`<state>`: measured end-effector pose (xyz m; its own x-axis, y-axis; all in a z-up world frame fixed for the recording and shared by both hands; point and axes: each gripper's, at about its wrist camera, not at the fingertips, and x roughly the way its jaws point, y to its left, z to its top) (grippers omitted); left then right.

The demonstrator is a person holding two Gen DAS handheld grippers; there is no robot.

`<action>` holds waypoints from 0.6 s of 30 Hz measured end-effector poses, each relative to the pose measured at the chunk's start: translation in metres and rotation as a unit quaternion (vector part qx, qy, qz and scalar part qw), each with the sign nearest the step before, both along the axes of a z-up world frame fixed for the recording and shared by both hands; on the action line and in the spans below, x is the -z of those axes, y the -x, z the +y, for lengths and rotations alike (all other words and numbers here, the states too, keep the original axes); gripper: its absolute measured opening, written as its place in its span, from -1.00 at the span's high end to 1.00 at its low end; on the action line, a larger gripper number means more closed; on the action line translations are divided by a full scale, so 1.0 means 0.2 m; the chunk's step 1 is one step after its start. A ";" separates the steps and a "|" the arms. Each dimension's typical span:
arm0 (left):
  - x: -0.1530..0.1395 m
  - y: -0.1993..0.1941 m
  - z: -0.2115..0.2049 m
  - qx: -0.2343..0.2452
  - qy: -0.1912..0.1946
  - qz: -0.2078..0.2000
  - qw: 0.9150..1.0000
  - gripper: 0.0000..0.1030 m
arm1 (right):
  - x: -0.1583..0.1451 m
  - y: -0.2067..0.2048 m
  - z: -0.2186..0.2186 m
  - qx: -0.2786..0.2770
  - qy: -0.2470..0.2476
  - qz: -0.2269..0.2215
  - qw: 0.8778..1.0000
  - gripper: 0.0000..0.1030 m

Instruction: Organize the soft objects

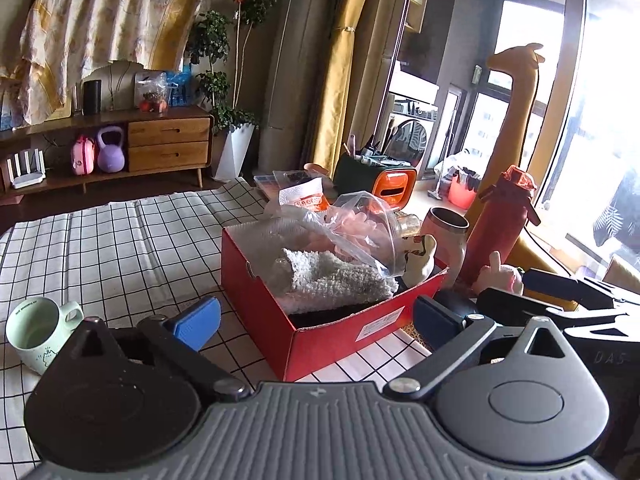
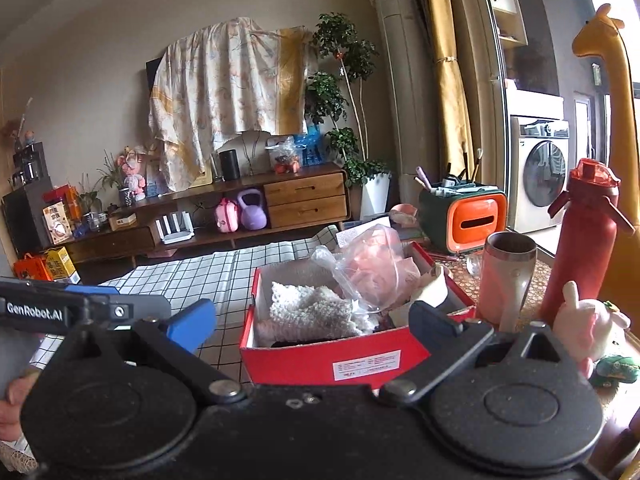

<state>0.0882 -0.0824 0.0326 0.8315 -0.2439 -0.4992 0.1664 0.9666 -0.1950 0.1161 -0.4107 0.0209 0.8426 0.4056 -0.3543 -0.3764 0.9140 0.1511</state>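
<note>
I see both grippers standing with their jaws spread wide and nothing between the pads. The left gripper (image 1: 316,318) faces the red box (image 1: 320,336), whose near corner sits between and just past its two blue pads, untouched by either. The right gripper (image 2: 312,320) frames the same red box (image 2: 320,356) from its long labelled side; the box front lies just beyond the pads, apart from them.

Inside the box, ahead of the left jaws, lies a folded white fluffy towel (image 1: 340,276), with a clear plastic bag of pink soft items (image 1: 352,224) leaning over the far side of it. From the right gripper I see the towel (image 2: 312,308) toward the left pad's side and the bag (image 2: 376,268) behind it, farther from the jaws. A small cream plush (image 1: 420,256) stands at the box's far right corner, just past the left gripper's right pad.

Outside the box, beyond the right gripper's right pad, a pink-and-white plush toy (image 2: 588,328) sits on the table, next to a small green item I cannot identify. Behind it stand a pale pink tumbler (image 2: 508,276) and a red bottle (image 2: 580,240). A mint green mug (image 1: 40,332) sits on the checked cloth (image 1: 120,248), left of the left gripper's left pad.
</note>
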 end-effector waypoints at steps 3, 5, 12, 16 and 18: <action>0.00 0.02 0.01 -0.009 0.004 -0.007 1.000 -1.00 | 0.00 0.02 0.00 0.005 -0.006 0.003 1.000 -0.99; 0.00 0.04 0.01 -0.009 0.003 -0.009 1.000 -1.00 | 0.00 0.02 0.01 0.006 -0.008 0.003 1.000 -0.99; -0.01 0.07 0.00 -0.007 -0.008 -0.022 1.000 -1.00 | 0.00 0.01 0.02 0.002 -0.010 0.008 1.000 -0.99; -0.02 0.09 -0.01 -0.007 -0.015 -0.030 0.999 -1.00 | -0.01 0.01 0.02 0.002 -0.011 0.007 1.000 -0.99; -0.02 0.09 -0.02 -0.005 -0.019 -0.032 0.999 -1.00 | -0.01 0.01 0.03 0.001 -0.010 0.007 1.000 -0.99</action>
